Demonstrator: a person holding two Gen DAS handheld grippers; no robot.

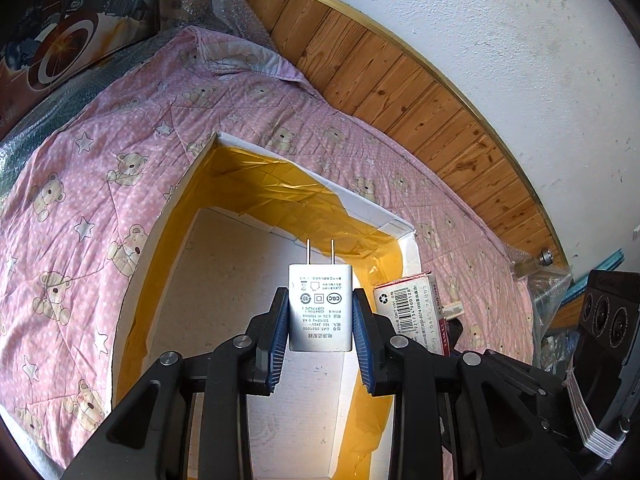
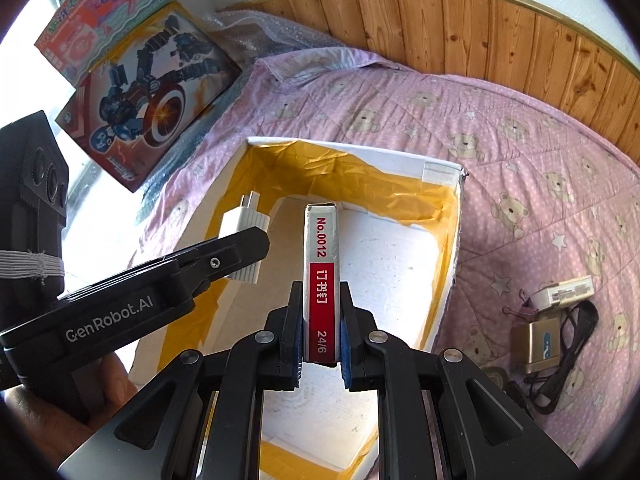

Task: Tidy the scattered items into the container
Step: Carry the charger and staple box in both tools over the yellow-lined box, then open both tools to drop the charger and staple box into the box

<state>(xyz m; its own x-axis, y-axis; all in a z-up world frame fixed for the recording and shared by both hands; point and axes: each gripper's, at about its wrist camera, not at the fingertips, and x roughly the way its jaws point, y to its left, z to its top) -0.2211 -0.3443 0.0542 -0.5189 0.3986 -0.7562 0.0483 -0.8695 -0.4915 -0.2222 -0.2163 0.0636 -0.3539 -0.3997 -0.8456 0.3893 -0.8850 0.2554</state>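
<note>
charger (image 1: 320, 307) prongs and staple box (image 2: 321, 280) point away, over container (image 2: 440, 170).

A bedroom in a home: a bed spread with a pink quilt (image 2: 500, 128) printed with teddy bears and stars fills the scene. Knotty wood wainscoting (image 1: 404, 76) with a brass trim runs along the far white wall (image 1: 500, 32). Boxed toys (image 2: 148, 92) lean at the far left.

Left gripper (image 1: 320, 316) clamping white charger (image 1: 320, 308), seemingly above open box (image 1: 184, 184)
</note>
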